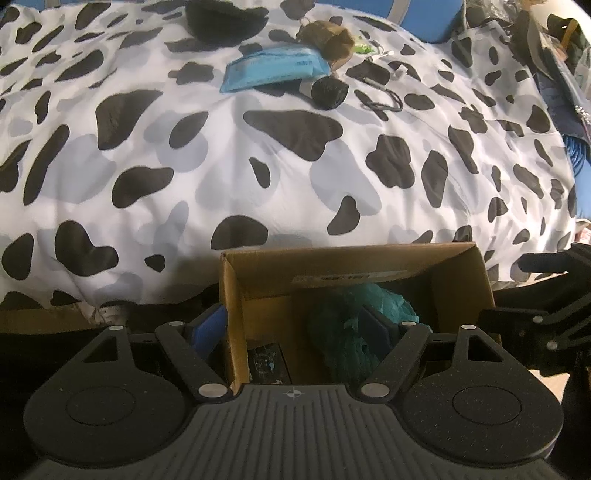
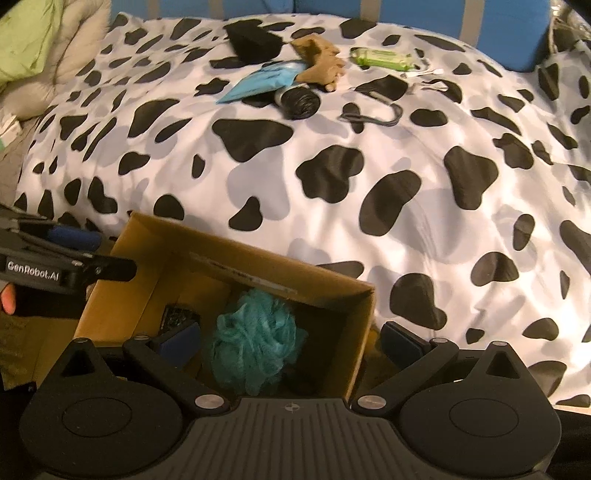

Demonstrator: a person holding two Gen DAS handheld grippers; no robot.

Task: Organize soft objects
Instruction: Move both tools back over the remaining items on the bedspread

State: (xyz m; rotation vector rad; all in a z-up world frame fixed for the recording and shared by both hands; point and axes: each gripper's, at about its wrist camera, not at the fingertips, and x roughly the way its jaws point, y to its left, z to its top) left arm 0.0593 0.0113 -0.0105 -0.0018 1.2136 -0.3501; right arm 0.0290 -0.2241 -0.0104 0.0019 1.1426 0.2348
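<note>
Both hand-held grippers, left (image 1: pixel 293 332) and right (image 2: pixel 290 341), stand apart over the cardboard box (image 2: pixel 122 306) holding the teal loofah (image 2: pixel 255 354). Far on the bed (image 2: pixel 406 192): blue packet (image 2: pixel 258 81), brown plush (image 2: pixel 317 64), black roll (image 2: pixel 299 99).

Cow-print duvet (image 2: pixel 332 177) spread over the bed, blue headboard (image 2: pixel 443 14) behind it. Black cable (image 2: pixel 373 114) looped on the duvet, white earphones (image 2: pixel 424 72) near a green packet (image 2: pixel 382 58). Pale green pillow (image 2: pixel 26 40) at far left. Cluttered bags (image 1: pixel 561 55) piled at the bed's right edge.
</note>
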